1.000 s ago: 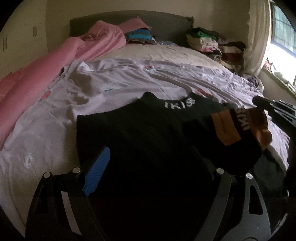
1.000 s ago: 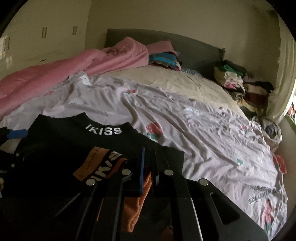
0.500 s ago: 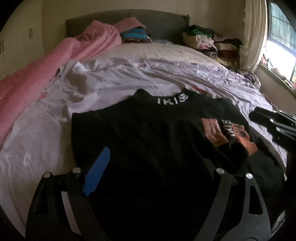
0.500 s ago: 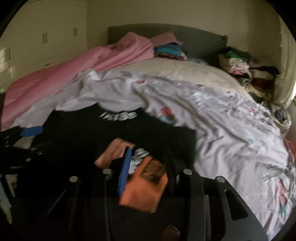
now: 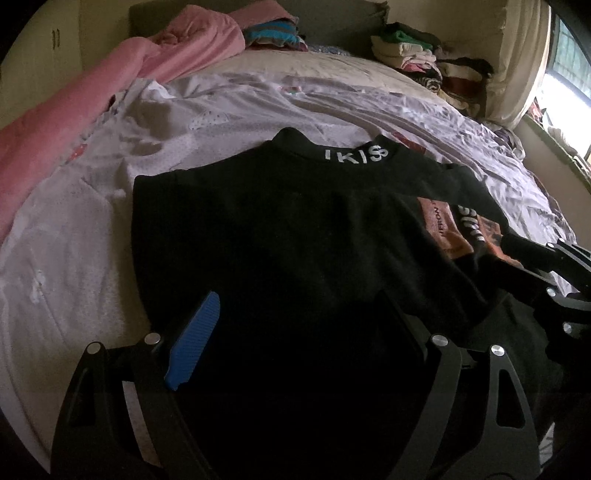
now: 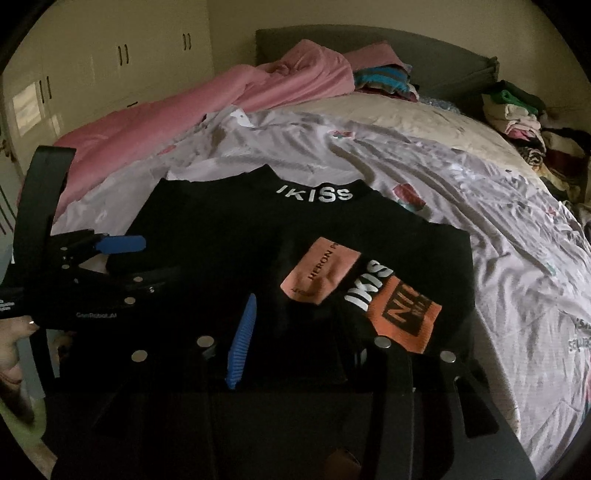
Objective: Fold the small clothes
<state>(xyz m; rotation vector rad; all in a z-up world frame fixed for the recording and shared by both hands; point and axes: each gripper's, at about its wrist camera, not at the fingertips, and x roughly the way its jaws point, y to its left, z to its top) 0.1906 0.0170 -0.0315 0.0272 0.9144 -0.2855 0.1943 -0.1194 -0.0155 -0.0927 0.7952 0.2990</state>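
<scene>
A black top [image 5: 295, 240] with white "IKISS" on its collar lies flat on the lilac bed sheet [image 5: 92, 240]. One of its sleeves [image 6: 369, 295], with orange patches, lies folded across the body. My left gripper [image 5: 299, 306] hovers open over the top's lower part with nothing gripped; it also shows at the left of the right wrist view [image 6: 140, 262]. My right gripper [image 6: 303, 317] is opening, its blue pad [image 6: 242, 343] clear of the cloth. The sleeve's cuff lies just ahead of its fingers, free of them. The top's hem is hidden under both grippers.
A pink quilt [image 5: 110, 92] runs along the bed's left side. Folded clothes sit by the headboard [image 5: 273, 35], and a bigger pile [image 5: 424, 62] is at the far right corner. A window [image 5: 565, 74] is on the right, wardrobes [image 6: 110, 55] on the left.
The right gripper laid the orange-patched sleeve onto the top, opened its jaws and let it go. The sleeve now rests flat. The left gripper has stayed open in the same place.
</scene>
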